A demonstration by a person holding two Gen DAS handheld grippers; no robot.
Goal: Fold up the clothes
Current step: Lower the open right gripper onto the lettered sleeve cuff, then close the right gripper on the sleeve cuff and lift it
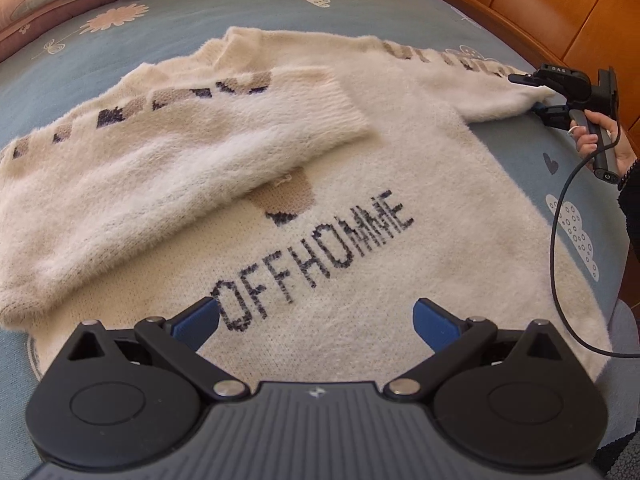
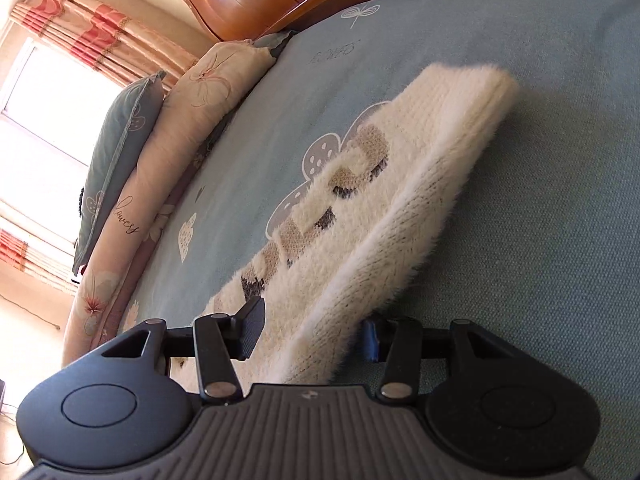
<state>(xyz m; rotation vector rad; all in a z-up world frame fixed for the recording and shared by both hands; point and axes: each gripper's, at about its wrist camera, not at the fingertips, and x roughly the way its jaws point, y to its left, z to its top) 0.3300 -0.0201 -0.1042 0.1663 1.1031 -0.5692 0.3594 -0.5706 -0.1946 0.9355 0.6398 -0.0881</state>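
While the sweater (image 1: pixel 320 200) lies flat on the bed (image 1: pixel 200 12), one sleeve (image 1: pixel 168 152) is folded across its chest. The left gripper (image 1: pixel 316 316) hovers over the hem, jaws spread wide and empty. The left view alone shows the lettering and a hand (image 1: pixel 600 140) holding the right gripper (image 1: pixel 532 92). The right view alone shows that gripper's fingers (image 2: pixel 252 328) clamped on the other sleeve (image 2: pixel 360 220) — plus pillows (image 2: pixel 160 160) and curtains (image 2: pixel 80 32).

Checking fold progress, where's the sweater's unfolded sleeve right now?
The fluffy cream sweater's unfolded sleeve stretches over the blue bedsheet at the left view's upper right, between the right gripper's fingers.
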